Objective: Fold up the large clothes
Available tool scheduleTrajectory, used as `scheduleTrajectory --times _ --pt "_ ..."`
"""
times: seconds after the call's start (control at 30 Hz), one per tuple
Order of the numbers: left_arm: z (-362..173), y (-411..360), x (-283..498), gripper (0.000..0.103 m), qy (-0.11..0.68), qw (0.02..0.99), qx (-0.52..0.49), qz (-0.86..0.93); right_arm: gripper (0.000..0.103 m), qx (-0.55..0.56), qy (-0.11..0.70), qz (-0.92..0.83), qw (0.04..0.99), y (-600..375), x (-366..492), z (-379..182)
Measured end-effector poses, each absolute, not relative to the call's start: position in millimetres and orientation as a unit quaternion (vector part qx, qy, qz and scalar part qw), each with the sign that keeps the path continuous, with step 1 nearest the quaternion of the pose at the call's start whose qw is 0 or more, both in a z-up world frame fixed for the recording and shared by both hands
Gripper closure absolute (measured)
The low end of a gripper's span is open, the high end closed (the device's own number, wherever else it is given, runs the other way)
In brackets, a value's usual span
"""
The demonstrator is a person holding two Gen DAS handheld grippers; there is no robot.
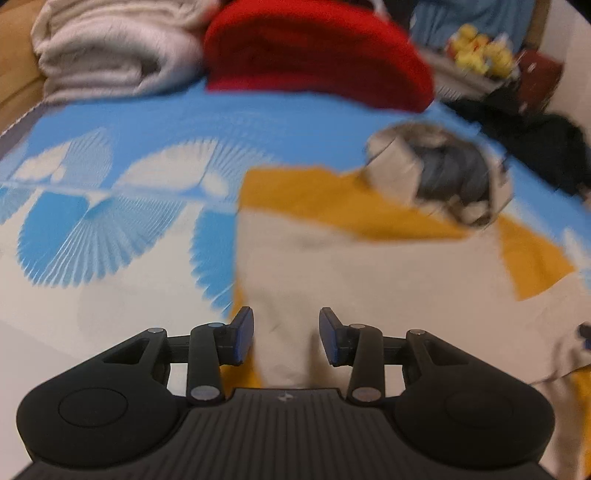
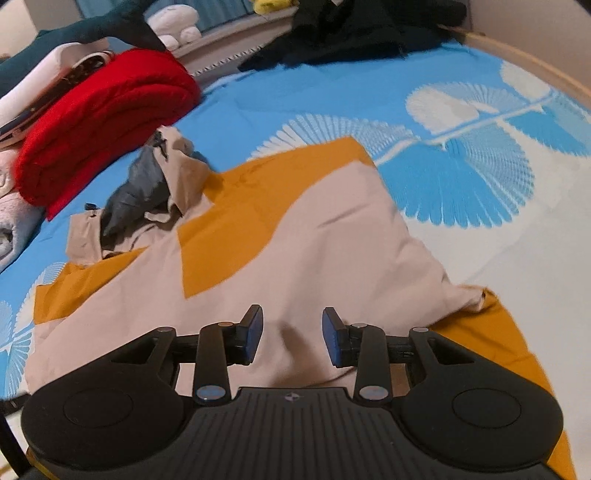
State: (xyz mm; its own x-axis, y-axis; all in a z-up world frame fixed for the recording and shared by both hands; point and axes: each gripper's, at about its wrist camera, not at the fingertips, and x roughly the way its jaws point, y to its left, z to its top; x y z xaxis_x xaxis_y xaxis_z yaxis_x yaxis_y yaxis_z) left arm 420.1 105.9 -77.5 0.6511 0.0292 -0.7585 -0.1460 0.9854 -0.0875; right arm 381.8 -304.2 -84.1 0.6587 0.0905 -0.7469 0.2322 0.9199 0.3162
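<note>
A beige and mustard jacket (image 1: 369, 277) lies spread on the bed, its grey-lined hood (image 1: 443, 177) crumpled at the far end. My left gripper (image 1: 286, 336) hangs over the jacket's near part with its jaws apart. A raised ridge of beige cloth runs between its blue pads (image 1: 243, 332), and I see no firm pinch. In the right wrist view the same jacket (image 2: 314, 240) has its hood (image 2: 140, 192) at the far left. My right gripper (image 2: 291, 339) stands open above the beige cloth, a soft crease lying between its fingers.
The bed cover (image 1: 110, 221) is blue with white fan patterns. A folded red garment (image 2: 103, 125) and a folded pale blanket (image 1: 110, 55) sit at the far side. Dark clothes (image 2: 351, 29) are heaped at the back. Yellow soft toys (image 1: 480, 51) sit beyond the bed.
</note>
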Motion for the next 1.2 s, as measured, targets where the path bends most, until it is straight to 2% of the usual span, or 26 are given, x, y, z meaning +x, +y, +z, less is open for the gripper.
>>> scheduleTrajectory --times 0.1,0.3,0.4,1.03,1.2 --pt "-75.5 95.8 418.6 0.059 0.403 0.912 -0.075 0.015 0.066 0.195 0.409 -0.036 0.891 -304.7 381.2 -81.7" --pt "-116.0 104.2 431.1 0.059 0.481 0.871 -0.087 0.049 0.066 0.198 0.408 -0.035 0.891 -306.1 380.2 -81.0" --pt "-118.2 108.0 432.2 0.059 0.487 0.867 -0.075 0.074 0.066 0.201 0.406 -0.034 0.891 -306.8 380.5 -78.7" --pt "-42.2 94.1 412.5 0.055 0.370 0.926 -0.062 0.030 0.066 0.101 0.328 -0.008 0.939 -295.5 369.5 -21.7" --pt "-26.3 84.3 407.7 0.055 0.344 0.938 -0.038 0.006 0.066 0.102 0.333 -0.005 0.937 -306.3 370.0 -14.5"
